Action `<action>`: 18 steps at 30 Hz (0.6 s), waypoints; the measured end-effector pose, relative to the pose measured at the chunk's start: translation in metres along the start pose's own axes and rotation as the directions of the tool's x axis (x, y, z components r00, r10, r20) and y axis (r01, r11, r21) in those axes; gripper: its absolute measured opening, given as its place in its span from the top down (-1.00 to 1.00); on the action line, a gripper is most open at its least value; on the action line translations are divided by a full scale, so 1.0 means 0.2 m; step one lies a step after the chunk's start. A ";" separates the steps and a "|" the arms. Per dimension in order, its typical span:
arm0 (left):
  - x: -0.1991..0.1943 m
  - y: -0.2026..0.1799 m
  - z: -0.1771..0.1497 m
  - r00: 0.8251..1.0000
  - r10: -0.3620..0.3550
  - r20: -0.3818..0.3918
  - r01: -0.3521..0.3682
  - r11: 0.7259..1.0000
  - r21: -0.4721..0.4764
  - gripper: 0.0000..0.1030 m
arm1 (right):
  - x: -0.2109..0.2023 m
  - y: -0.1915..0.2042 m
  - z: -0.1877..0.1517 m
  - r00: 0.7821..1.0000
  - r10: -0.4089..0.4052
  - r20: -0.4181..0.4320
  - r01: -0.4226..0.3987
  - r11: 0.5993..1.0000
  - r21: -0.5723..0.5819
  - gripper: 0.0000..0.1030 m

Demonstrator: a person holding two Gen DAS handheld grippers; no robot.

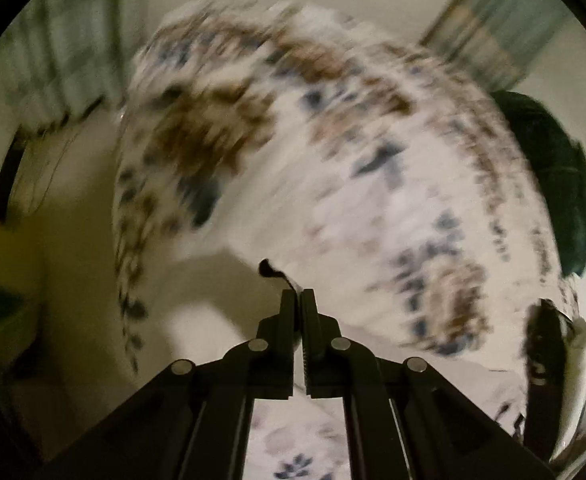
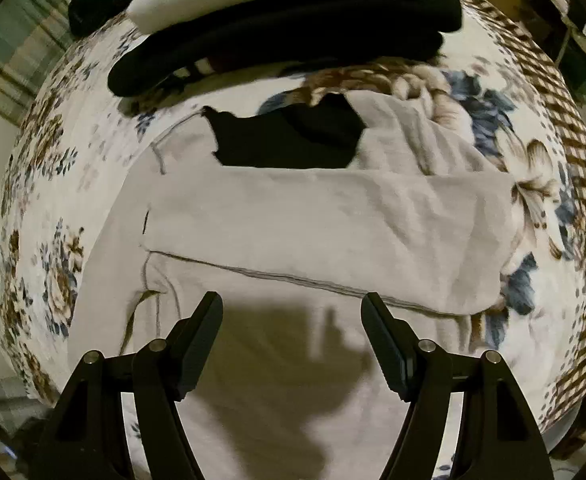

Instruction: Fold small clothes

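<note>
The right tongs sit nearest, their two fingers spread wide apart with nothing between them, hovering over the near part of the grey garment. Their shadow falls on the cloth just beyond the fingers. The garment lies flat on the flowered bedspread, with a folded band across it whose long axis runs left to right; a stitched seam runs along the near edge of that band. A black piece of clothing lies at the garment's far edge, partly tucked under the grey cloth. Farther back, a stack of folded clothes rests on the bedspread, dark layers below and a white layer on top.

The left tongs are pressed together; a small dark scrap shows at their tips, but blur prevents identification. Beyond them the bedspread is smeared.
</note>
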State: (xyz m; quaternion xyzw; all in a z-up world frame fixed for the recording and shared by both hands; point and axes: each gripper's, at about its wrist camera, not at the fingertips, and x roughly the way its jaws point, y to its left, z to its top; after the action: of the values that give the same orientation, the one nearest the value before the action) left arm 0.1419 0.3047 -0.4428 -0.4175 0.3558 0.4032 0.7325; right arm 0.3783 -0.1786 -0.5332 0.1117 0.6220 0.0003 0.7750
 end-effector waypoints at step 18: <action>-0.47 -1.70 -0.65 0.831 -0.484 -0.275 0.538 0.571 0.620 0.98 | -0.02 -0.49 0.14 0.994 -0.103 0.049 0.093 0.981 0.171 -0.78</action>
State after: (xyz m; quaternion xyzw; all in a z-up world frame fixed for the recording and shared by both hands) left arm 0.3801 0.0488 -0.3032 -0.2222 0.3678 0.0015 0.9030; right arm 0.3913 -0.2788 -0.5398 0.1461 0.6021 -0.0936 0.7794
